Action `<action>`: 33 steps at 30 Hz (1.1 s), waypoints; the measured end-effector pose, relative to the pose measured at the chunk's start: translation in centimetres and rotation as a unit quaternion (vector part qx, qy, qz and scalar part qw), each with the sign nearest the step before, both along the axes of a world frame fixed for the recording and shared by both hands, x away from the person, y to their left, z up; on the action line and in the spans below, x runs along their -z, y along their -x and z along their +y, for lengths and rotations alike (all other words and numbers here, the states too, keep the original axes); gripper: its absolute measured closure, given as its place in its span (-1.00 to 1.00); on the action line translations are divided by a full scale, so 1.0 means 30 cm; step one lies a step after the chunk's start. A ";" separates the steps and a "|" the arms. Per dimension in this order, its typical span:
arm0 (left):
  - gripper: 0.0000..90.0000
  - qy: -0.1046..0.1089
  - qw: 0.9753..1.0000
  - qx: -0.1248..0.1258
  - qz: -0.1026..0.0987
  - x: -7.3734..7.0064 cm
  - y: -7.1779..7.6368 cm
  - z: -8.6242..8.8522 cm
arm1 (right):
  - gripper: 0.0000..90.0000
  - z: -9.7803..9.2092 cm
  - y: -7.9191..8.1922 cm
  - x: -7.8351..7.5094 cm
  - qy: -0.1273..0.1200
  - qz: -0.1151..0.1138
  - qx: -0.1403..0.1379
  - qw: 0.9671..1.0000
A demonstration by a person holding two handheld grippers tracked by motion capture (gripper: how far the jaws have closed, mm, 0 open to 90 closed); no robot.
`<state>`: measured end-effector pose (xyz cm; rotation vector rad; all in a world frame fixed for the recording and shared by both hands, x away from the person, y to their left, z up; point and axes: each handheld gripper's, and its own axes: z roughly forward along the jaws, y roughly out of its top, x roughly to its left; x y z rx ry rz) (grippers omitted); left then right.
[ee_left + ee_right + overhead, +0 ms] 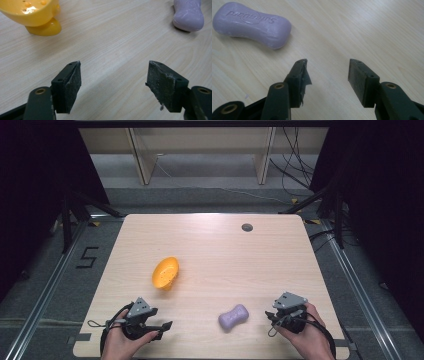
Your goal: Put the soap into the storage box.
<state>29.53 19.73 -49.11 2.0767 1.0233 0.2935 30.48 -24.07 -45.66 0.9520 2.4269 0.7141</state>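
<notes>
Purple soap bar lies on the pale wooden desk, ahead and to the left of the right gripper, close by but not touching it. Its fingers stand wide apart with nothing between them, bare desk showing in the gap. The bar's long axis runs crosswise to the line those fingers point along, dipping a little toward them at its near end, so a swing to the left looks likely to set the fingers across its narrow waist.

Over on the other side, the left gripper is spread just as wide and holds nothing. From there the soap sits far off, ahead and to the right, while the yellow strainer bowl stands ahead and to the left, tilted on its base.

In the high view the bar rests between the two hands, clearly nearer the right one, so the pick looks like the right hand's job.
</notes>
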 end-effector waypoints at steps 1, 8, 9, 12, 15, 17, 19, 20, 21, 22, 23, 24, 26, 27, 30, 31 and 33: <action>-0.42 -0.010 1.000 -0.001 -0.004 0.001 -0.001 0.001 | 0.12 0.003 -0.001 0.002 0.004 -0.002 -0.008 1.000; -0.43 -0.001 1.000 -0.003 -0.006 0.001 0.011 0.003 | 0.14 0.027 -0.002 -0.012 0.037 0.014 -0.063 0.997; -0.43 -0.001 1.000 -0.003 -0.006 0.001 0.011 0.003 | 0.14 0.029 -0.003 -0.015 0.037 0.019 -0.069 0.997; -0.42 -0.006 1.000 0.000 -0.008 0.001 0.007 0.008 | 0.15 0.034 -0.010 -0.017 0.045 0.033 -0.091 0.994; -0.42 0.001 1.000 0.001 -0.009 0.000 0.007 0.004 | 0.12 0.050 -0.018 -0.015 0.058 0.053 -0.130 0.988; -0.42 0.000 1.000 0.001 -0.010 0.000 0.008 0.004 | 0.10 0.054 -0.022 -0.015 0.068 0.054 -0.138 0.987; -0.42 -0.003 1.000 0.005 -0.011 -0.003 0.008 0.006 | 0.03 0.063 -0.024 -0.016 0.071 0.072 -0.146 0.984; -0.42 -0.005 1.000 0.001 -0.013 -0.003 0.009 0.006 | -0.04 0.072 -0.036 -0.017 0.077 0.073 -0.173 0.979; -0.42 -0.005 1.000 0.001 -0.013 -0.003 0.009 0.006 | -0.04 0.072 -0.036 -0.017 0.077 0.073 -0.173 0.979; -0.42 -0.003 1.000 0.004 0.001 -0.004 0.011 0.006 | -0.08 0.081 -0.041 -0.018 0.084 0.082 -0.184 0.976; -0.42 0.000 1.000 0.000 -0.004 -0.001 0.011 0.004 | -0.10 0.083 -0.040 -0.021 0.084 0.088 -0.181 0.976; -0.42 -0.005 1.000 0.004 -0.009 -0.002 0.011 0.005 | -0.13 0.087 -0.048 -0.021 0.087 0.088 -0.197 0.973; -0.42 0.000 1.000 -0.001 -0.005 -0.001 0.012 0.003 | -0.18 0.094 -0.058 -0.023 0.093 0.098 -0.214 0.967; -0.42 -0.002 1.000 0.003 -0.001 -0.003 0.011 0.005 | -0.19 0.098 -0.061 -0.025 0.096 0.103 -0.217 0.966; -0.42 0.000 1.000 0.000 -0.010 -0.001 0.009 0.005 | -0.22 0.113 -0.078 -0.033 0.102 0.108 -0.236 0.960; -0.42 0.000 1.000 0.000 -0.010 -0.001 0.009 0.005 | -0.22 0.113 -0.078 -0.033 0.102 0.108 -0.236 0.960; -0.42 -0.005 1.000 -0.004 -0.011 0.000 0.008 0.007 | -0.24 0.125 -0.094 -0.041 0.107 0.118 -0.253 0.954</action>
